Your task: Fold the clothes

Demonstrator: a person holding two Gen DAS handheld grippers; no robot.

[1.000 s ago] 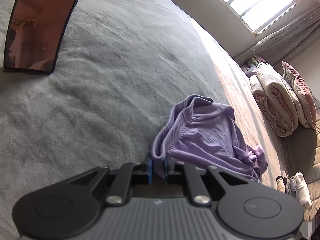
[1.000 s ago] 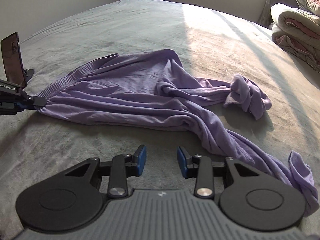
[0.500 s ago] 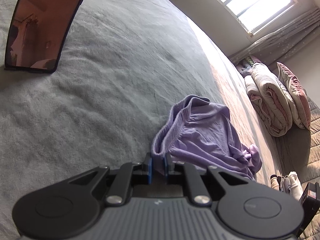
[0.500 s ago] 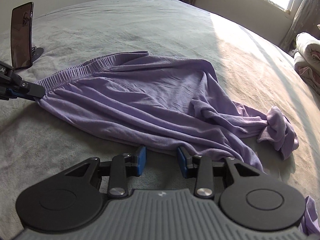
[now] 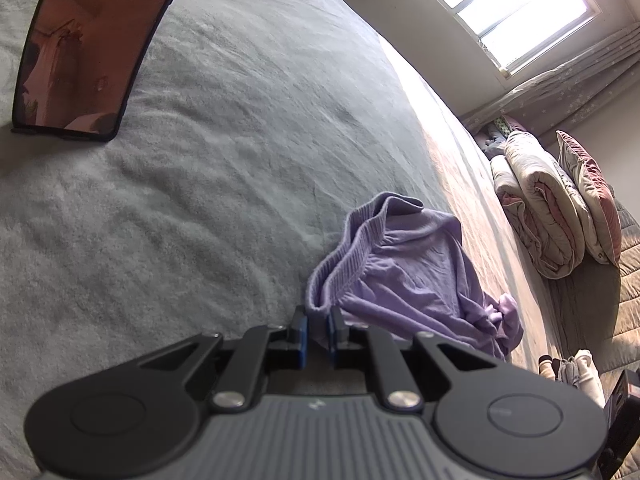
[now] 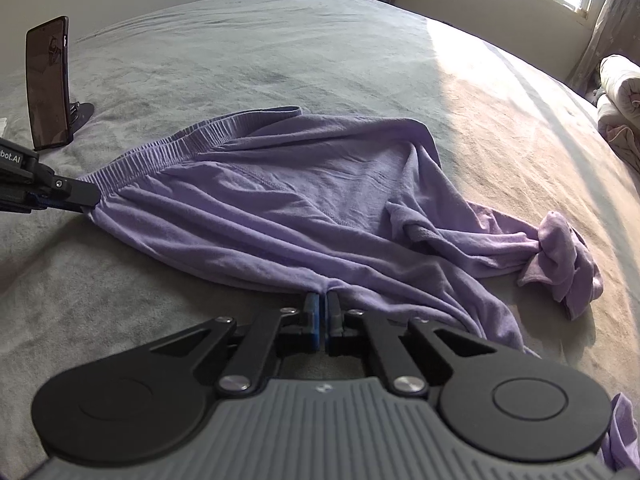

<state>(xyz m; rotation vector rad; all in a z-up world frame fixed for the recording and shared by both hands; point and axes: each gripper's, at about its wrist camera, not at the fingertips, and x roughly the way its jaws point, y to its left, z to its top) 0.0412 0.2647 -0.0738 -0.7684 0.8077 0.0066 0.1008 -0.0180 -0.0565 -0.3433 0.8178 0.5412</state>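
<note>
Trousers: the lilac trousers (image 6: pixel 304 200) lie spread but rumpled on the grey bed cover (image 6: pixel 280 52), near the edge closest to you, neither flat nor folded.

Left grip: your left gripper (image 5: pixel 318 330) is clamped on the end of the elastic waistband (image 5: pixel 352 248); a pinch of ribbed fabric sits between the blue pads. From the right wrist view the same tool (image 6: pixel 86 196) holds that corner low against the cover.

Right grip: your right gripper (image 6: pixel 323 316) is closed on the near side edge of the cloth, partway down one leg, with only a thin fold between the jaws.

Why held so: my reading is that two pinches along one side seam let you tension that edge and pull the cloth straight; a waist corner alone would leave the legs dragging.

Long axis: it runs from the waistband at your left hand to the leg ends at the right, roughly along the near bed edge.

Heading: waist toward the propped phone (image 6: pixel 48 84), cuffs toward the rolled duvet (image 6: pixel 620 92).

Leg ends: one leg ends in a bunched knot (image 6: pixel 560 256); the other trails past the right tool, and its cuff is mostly hidden, so I can't say how it lies.

Stage: the wrinkles and the twisted far leg would fit straightening before a fold.
</note>
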